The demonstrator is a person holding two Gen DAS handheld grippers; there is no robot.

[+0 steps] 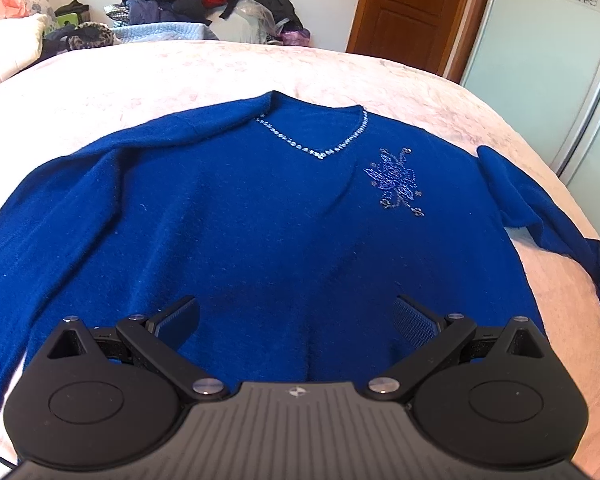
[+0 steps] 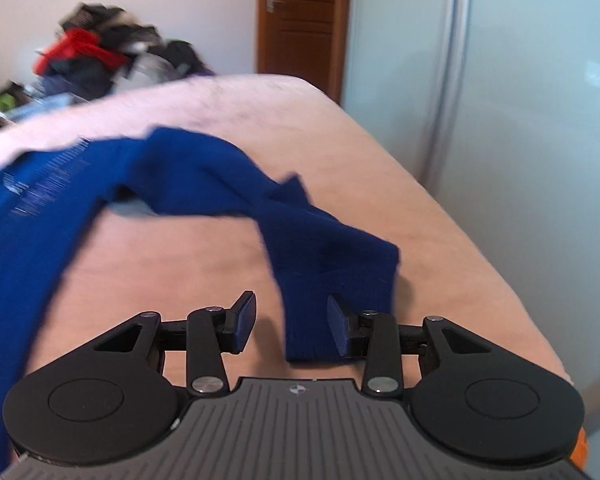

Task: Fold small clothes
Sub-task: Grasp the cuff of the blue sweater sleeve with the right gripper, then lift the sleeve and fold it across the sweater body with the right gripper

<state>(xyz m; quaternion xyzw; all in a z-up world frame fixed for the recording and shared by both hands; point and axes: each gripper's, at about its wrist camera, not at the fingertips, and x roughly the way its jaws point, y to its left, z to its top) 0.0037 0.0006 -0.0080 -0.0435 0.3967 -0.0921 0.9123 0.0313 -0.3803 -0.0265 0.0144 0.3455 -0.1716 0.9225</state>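
On the pink bed (image 1: 380,76), a blue sweater (image 1: 240,208) lies flat; left tool (image 1: 296,320) gapes wide over its hem, right tool (image 2: 292,320) stands wide around the sleeve cuff (image 2: 320,304) at 3 o'clock.

From my remote station, the blue sweater (image 1: 236,216) reads as soft, matt knit with a faint fuzz, its V-neck edged in glinting beaded trim (image 1: 320,148) and its chest carrying a shiny embroidered flower (image 1: 396,184). The pink bedspread (image 1: 180,76) under it looks plush and slightly mottled. My left gripper (image 1: 296,320) is matt black plastic with bright metal pivot screws, its fingers (image 1: 414,318) faced in finely ridged blue pads. The right gripper (image 2: 292,322) shows the same matt plastic; the sweater's cuff (image 2: 320,320) there looks ribbed. Behind, the door (image 1: 412,8) is glossy varnished wood; the wardrobe panel (image 1: 540,60) is smooth and frosted, framed in metal.
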